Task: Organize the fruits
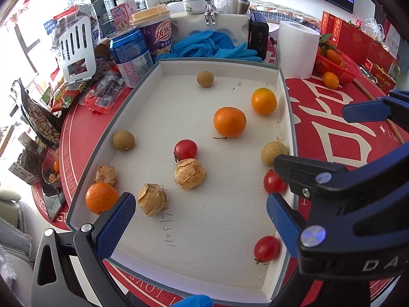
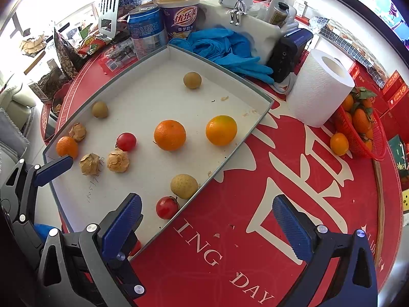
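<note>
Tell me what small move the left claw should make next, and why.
Probably ease the left claw forward and down over the nearest husked fruit. The claw is open and empty, and that fruit lies just ahead of its fingers in the tray, apart from other fruit.

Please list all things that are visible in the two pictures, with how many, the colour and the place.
tray: 1, white inside with grey rim, on the red table
oranges: 3 in tray, orange
cherry tomatoes: 3 in tray, red
longans: 3 in tray, tan-brown
husked fruits: 3 in tray, papery beige
basket: 1, red, right of tray, holding oranges; one orange beside it on the table
paper roll: 1, white, right of tray
gloves: blue, behind tray
can: 1, blue, behind tray
cup: 1, purple, yellow lid, beside can
spatula: 1, white, behind tray on the left
left gripper: open, over tray
right gripper: open, over tray edge
</note>
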